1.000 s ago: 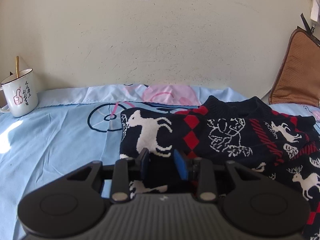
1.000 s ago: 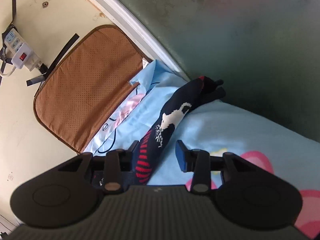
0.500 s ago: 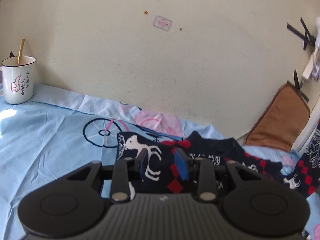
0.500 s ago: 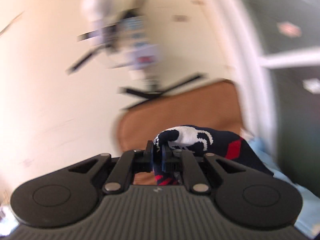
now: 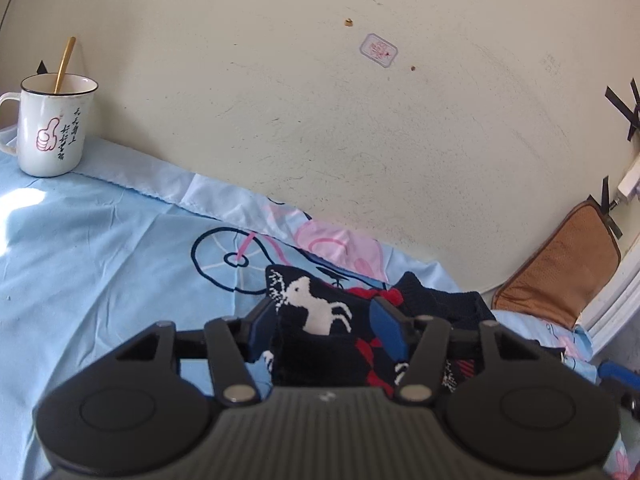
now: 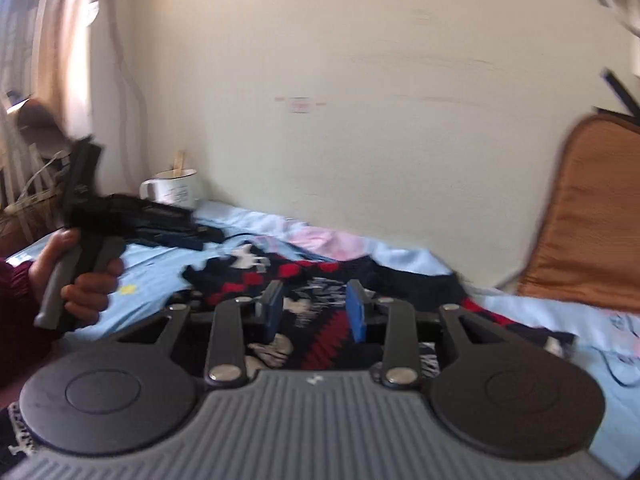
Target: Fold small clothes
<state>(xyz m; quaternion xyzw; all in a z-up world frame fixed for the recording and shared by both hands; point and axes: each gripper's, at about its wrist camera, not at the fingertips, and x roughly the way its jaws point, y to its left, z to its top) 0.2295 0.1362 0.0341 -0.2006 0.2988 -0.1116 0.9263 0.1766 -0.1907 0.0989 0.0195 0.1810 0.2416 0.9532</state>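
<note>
Both grippers' jaws are opening: left gripper (image 5: 326, 326) straddles the knitted sweater (image 5: 320, 320) loosely; right gripper (image 6: 316, 310) holds nothing.

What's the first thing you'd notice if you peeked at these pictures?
The dark sweater with white deer and red diamonds, lying on the blue sheet near the wall. Then the white mug with a pink thumbs-up and a gold spoon, far left. A brown cushion leans in the right corner.
</note>
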